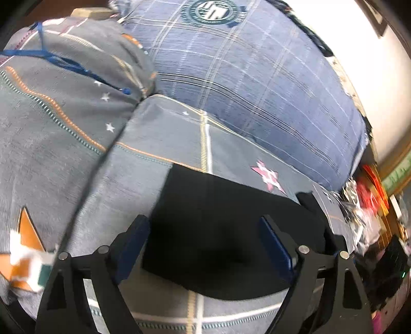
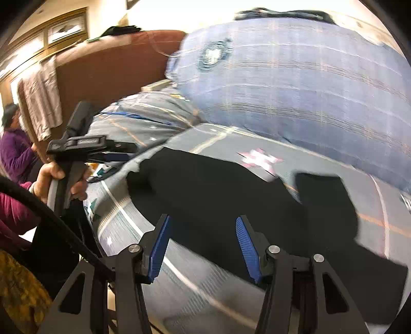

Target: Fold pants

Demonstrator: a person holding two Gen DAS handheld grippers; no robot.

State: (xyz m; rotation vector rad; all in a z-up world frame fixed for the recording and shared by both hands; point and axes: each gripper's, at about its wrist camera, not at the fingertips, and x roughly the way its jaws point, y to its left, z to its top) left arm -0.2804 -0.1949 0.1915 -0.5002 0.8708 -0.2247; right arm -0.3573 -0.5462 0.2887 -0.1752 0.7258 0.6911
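Black pants (image 1: 218, 231) lie flat on grey patterned bedsheet (image 1: 159, 133).

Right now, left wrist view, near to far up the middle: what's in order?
left gripper, open → black pants → grey patterned bedsheet → blue plaid quilt with its round crest.

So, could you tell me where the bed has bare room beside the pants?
Bare grey sheet lies between the black pants, the grey pillow and the blue plaid duvet. The right bedside clutter is crowded.
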